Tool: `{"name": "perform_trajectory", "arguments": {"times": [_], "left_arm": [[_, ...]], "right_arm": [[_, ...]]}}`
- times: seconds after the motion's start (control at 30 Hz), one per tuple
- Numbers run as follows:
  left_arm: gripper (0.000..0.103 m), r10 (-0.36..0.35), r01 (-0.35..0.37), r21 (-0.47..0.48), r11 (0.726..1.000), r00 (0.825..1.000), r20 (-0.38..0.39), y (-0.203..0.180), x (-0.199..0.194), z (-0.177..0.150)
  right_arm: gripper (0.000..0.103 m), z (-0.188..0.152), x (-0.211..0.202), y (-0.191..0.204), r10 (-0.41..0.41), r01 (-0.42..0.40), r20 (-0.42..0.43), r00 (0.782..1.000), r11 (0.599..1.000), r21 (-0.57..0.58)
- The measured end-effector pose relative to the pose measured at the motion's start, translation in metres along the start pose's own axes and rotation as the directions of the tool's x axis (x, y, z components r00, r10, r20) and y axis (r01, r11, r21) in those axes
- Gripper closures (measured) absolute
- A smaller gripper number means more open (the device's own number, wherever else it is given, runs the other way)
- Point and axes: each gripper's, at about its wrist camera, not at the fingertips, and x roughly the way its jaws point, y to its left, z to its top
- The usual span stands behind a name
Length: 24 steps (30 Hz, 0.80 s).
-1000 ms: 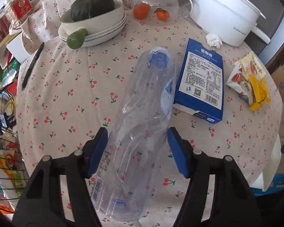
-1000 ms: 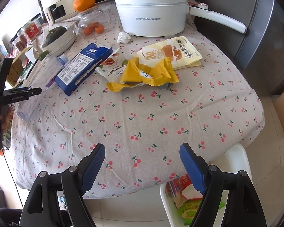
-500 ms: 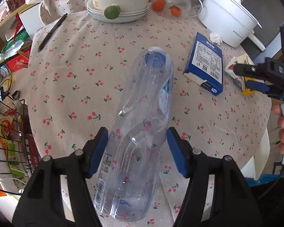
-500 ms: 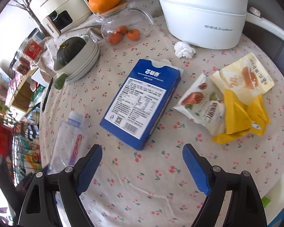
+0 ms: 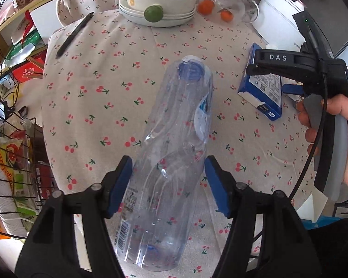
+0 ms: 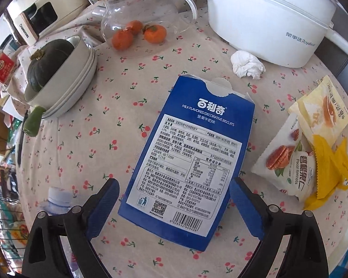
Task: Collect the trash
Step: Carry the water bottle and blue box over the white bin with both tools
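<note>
Over the cherry-print tablecloth (image 5: 99, 74), left fingers (image 5: 119, 183) clamp the plastic bottle (image 5: 171, 162) while right fingers (image 6: 103, 206) straddle the blue biscuit box (image 6: 192, 157), spread wide.

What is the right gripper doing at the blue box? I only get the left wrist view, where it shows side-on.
Observer: The right gripper is open and straddles the near end of the blue biscuit box, which lies flat, label up.
Operator: Any other trash past that box? The gripper blocks my view.
Observer: Yes, snack wrappers lie right of the box: a white pecan bag with yellow ones overlapping it.
Operator: Anything besides those and the plastic bottle in the left gripper?
Observer: A crumpled white tissue sits beside the white pot.
</note>
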Motion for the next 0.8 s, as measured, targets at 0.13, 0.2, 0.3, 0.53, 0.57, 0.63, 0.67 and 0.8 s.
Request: {"name": "perform_trajectory", "arguments": {"times": [0.13,0.2,0.3,0.53,0.57,0.63,0.67,0.8], "left_arm": [[0.037,0.005,-0.005,0.0,1.0,1.0,0.004,-0.001,0.0,-0.001],[0.037,0.017,-0.017,0.008,1.0,1.0,0.005,-0.004,0.001,-0.001],[0.038,0.025,-0.025,0.011,1.0,1.0,0.011,-0.007,0.002,-0.001],[0.04,0.002,0.0,-0.025,1.0,0.997,0.073,-0.004,0.0,-0.006],[0.04,-0.004,0.007,-0.036,0.999,0.997,0.081,-0.003,0.0,-0.006],[0.04,-0.011,0.016,-0.063,0.998,0.996,0.089,-0.001,-0.002,-0.008],[0.04,-0.013,0.019,-0.074,0.997,0.996,0.091,-0.002,-0.002,-0.008],[0.041,-0.01,0.02,-0.088,0.996,0.994,0.111,-0.009,-0.011,-0.011]], "right_arm": [[0.001,-0.001,0.01,0.0,-0.03,0.03,-0.013,0.999,0.999,0.015],[0.0,-0.002,0.015,-0.002,-0.029,0.03,-0.037,0.999,0.999,0.037],[0.0,-0.004,0.025,0.001,-0.063,0.063,-0.078,0.995,0.998,-0.008],[0.004,-0.02,0.022,-0.013,-0.024,0.021,-0.072,0.997,0.999,-0.044],[0.004,-0.023,0.018,-0.015,-0.007,0.004,-0.071,0.997,0.999,-0.053],[0.004,-0.029,0.007,-0.021,0.025,-0.03,-0.059,0.998,0.996,-0.081],[0.005,-0.03,0.001,-0.024,0.037,-0.041,-0.053,0.998,0.995,-0.096],[0.006,-0.039,-0.029,-0.041,0.098,-0.102,-0.038,0.994,0.986,-0.134]]}}
